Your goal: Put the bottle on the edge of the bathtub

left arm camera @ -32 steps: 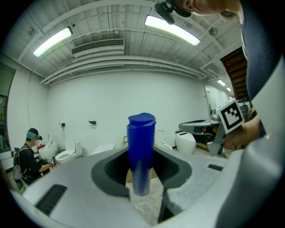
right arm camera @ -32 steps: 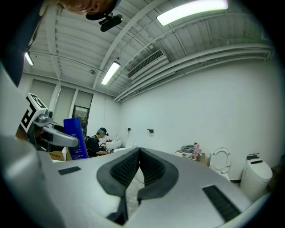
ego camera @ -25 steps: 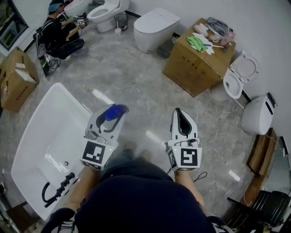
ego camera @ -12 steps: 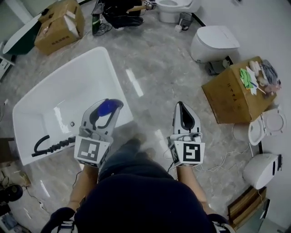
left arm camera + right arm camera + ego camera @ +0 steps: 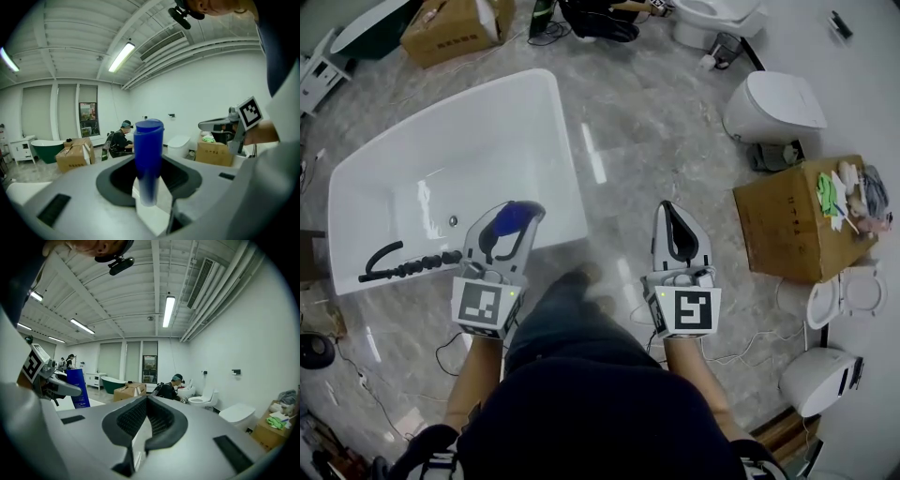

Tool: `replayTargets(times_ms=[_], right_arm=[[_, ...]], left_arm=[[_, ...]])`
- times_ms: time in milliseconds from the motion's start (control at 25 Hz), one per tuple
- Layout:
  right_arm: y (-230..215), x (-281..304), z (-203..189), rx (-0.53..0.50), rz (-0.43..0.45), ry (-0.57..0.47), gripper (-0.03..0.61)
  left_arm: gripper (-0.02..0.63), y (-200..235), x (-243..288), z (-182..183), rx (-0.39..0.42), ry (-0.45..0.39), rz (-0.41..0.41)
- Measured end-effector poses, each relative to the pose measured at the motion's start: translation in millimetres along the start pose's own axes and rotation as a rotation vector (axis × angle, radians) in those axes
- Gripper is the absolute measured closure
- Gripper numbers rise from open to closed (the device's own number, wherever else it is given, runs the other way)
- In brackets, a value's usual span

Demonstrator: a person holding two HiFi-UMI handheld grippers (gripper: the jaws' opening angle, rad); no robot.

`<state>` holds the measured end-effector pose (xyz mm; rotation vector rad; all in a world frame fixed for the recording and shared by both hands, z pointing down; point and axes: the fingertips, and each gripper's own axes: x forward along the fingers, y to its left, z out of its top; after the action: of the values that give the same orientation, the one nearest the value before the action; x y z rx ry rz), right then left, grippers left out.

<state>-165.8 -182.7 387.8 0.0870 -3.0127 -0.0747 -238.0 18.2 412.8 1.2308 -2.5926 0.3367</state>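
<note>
A blue bottle (image 5: 518, 216) sits upright between the jaws of my left gripper (image 5: 508, 227), which is shut on it. In the head view it hangs over the near rim of the white bathtub (image 5: 567, 150), close to the tub's right corner. The left gripper view shows the blue bottle (image 5: 148, 154) standing up from between the dark pads. My right gripper (image 5: 669, 208) is over the marble floor to the right of the tub, shut with nothing in it. In the right gripper view the pads (image 5: 161, 420) meet, and the bottle (image 5: 77, 388) shows at far left.
A black faucet with a hose (image 5: 403, 265) lies at the tub's near left end. To the right are a cardboard box (image 5: 792, 225) topped with cloths, and toilets (image 5: 773, 103) (image 5: 818, 380). A crouching person (image 5: 600, 17) and another box (image 5: 455, 23) are at the far side. Cables trail on the floor.
The head view has swung left, so the bathtub now lies straight ahead. The left gripper with the bottle has come from over the floor to over the tub's near rim. Both grippers stay shut.
</note>
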Motion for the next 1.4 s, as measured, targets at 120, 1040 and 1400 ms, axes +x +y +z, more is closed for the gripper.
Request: replayTargets(times_ms=[120, 1040, 1400], right_arm=[[3.9, 1.7, -6.1, -0.006, 0.016, 0.014, 0.561], [27.8, 25.9, -99.8, -0.023, 0.088, 0.121, 0.561], [34.9, 35.9, -124.5, -0.006, 0.108, 0.166, 0.561]], left_arm=[[0.463, -3.3, 7.4, -10.4, -0.023, 0.015, -0.016], [0.463, -64.9, 84.4, -149.5, 0.101, 0.064, -0.259], [0.463, -75.2, 106.7, -196.8, 0.101, 0.116, -0.309]])
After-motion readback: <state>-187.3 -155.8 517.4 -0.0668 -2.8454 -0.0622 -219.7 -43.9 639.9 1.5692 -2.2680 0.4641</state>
